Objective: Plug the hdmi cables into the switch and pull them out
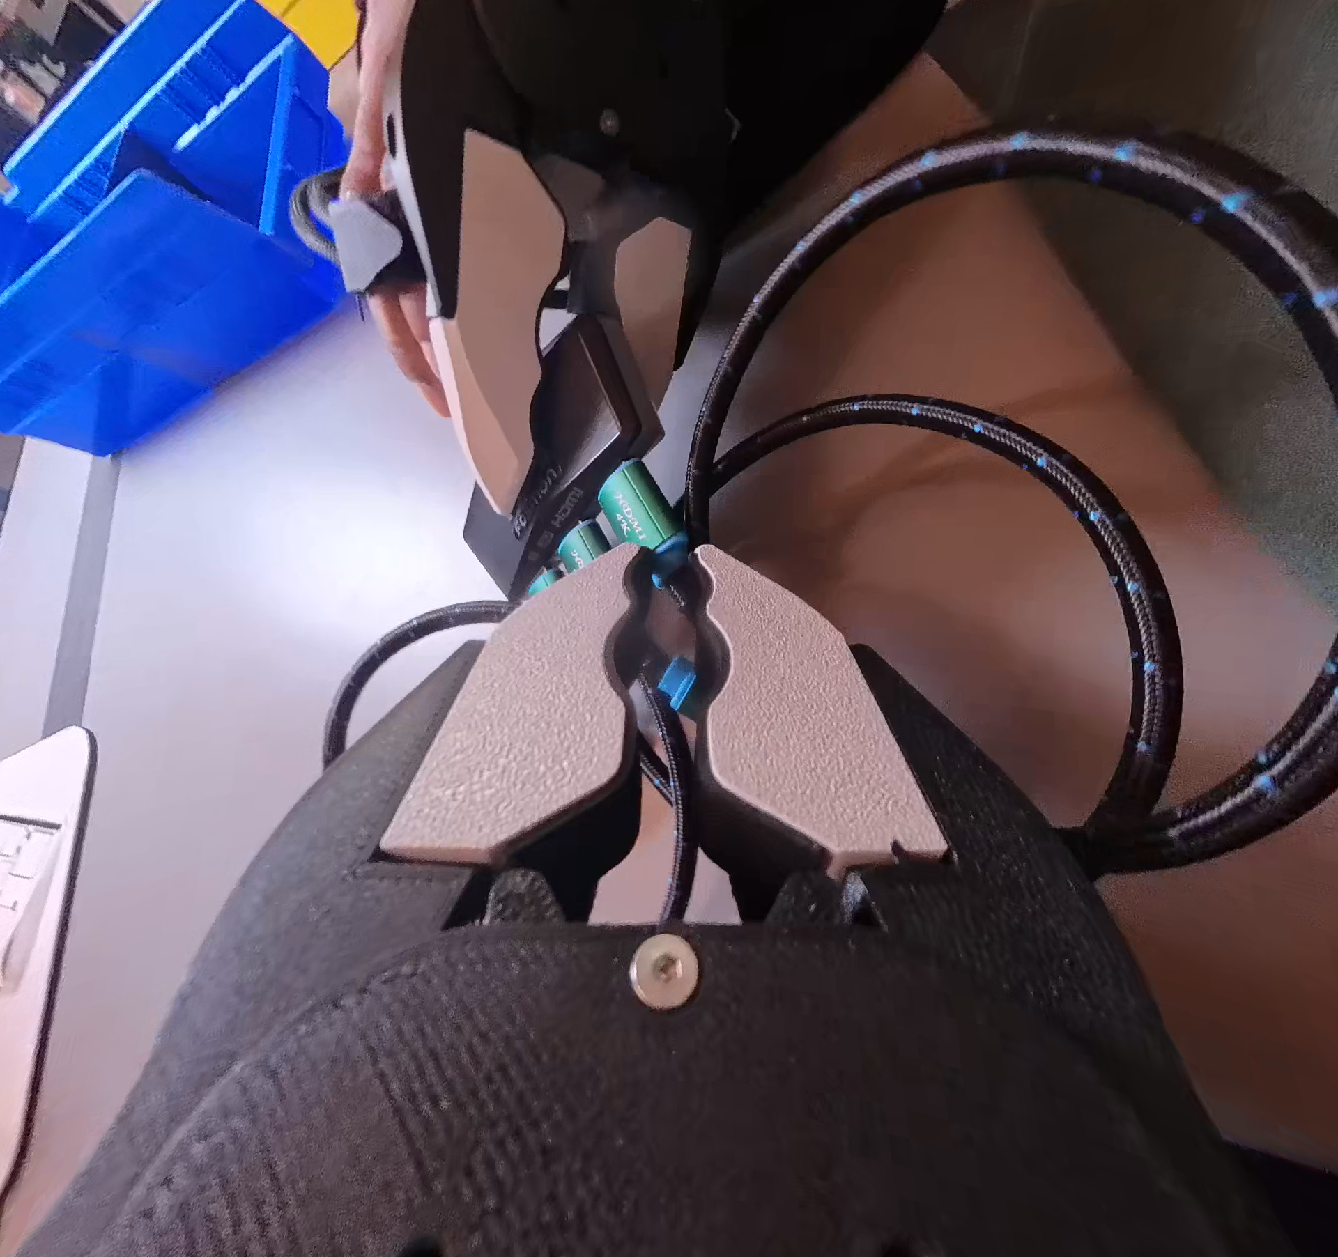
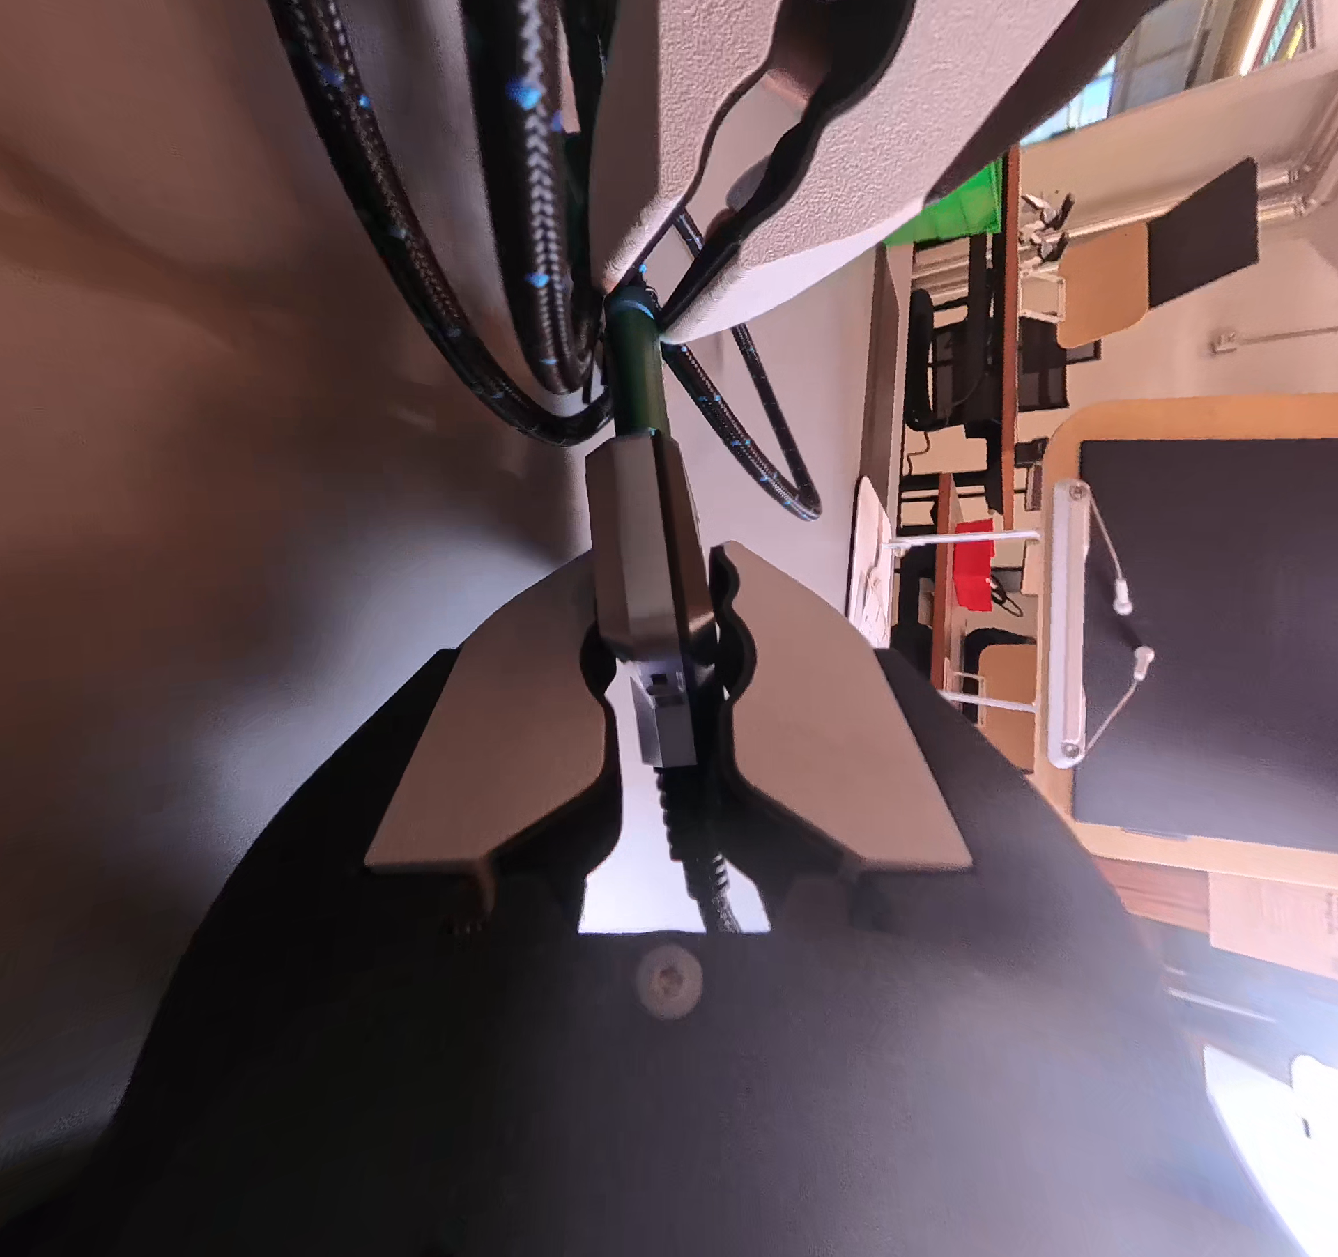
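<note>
While my left gripper stands nearly closed, its fingertips pinch the blue collar and braided cable just behind a green plug; the cable runs back between my fingers toward the camera. That plug sits in the edge of a black box, with two more green plugs beside it in the same edge. My right gripper is partly open and clamped on the box, its pads pressing on both flat faces; the box stands edge-on between them, a grey plug and its dark cable trailing from the near end back between my fingers. From the box's far end the green plug leads up to my left fingertips. Black cable loops flecked with blue curl off to the side. Beneath is a pale table, with blue bins at its far edge and a white keyboard near the left edge.
</note>
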Available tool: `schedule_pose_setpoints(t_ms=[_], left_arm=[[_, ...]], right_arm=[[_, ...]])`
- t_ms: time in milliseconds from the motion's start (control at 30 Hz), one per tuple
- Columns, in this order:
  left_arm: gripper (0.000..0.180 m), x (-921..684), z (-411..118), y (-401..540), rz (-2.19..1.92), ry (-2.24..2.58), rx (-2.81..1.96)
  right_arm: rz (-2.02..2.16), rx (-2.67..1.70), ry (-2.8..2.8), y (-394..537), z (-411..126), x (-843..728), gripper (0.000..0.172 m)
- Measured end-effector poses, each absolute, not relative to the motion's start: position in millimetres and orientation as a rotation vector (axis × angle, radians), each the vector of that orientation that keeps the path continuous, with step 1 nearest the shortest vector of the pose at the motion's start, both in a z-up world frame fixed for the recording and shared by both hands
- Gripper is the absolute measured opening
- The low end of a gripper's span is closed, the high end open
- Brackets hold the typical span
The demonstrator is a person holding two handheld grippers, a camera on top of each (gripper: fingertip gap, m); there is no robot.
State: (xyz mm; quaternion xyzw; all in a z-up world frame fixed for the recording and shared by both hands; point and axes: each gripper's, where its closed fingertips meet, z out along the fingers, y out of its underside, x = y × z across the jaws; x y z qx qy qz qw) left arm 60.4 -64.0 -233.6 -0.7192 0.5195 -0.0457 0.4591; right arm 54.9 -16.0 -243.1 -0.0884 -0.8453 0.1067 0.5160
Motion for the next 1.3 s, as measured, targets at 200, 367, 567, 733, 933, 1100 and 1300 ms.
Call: schedule_pose_setpoints(t_ms=[200, 367, 567, 733, 933, 1100, 1300], left_arm=[[0.018, 39, -210, -54, 0.014, 1.116, -1.766], [0.024, -4, -173, -56, 0.003, 0.795, -1.708], [0.028, -68, -176, -57, -0.271, 0.295, -1.766], [0.049, -61, -168, -56, -0.980, -0.093, -1.637], [0.058, -9, -189, -46, -1.294, -0.139, -1.704], [0.014, -4, -164, -50, -1.205, 0.087, -1.641], [0.012, -22, -146, -56, -0.823, 0.351, -1.720]], right_arm=[[0.179, -0.225, -1.947, -4, -237, 52, 0.025], [0.118, -0.265, -1.876, 16, -229, 47, 0.025], [0.029, -0.259, -1.726, 38, -199, 40, 0.024], [-0.077, -0.212, -1.642, 49, -182, 36, 0.023], [-0.128, -0.119, -1.574, 42, -168, 24, 0.023], [-0.096, -0.164, -1.543, 39, -163, 22, 0.026], [0.131, -0.328, -1.722, 22, -172, 36, 0.058]])
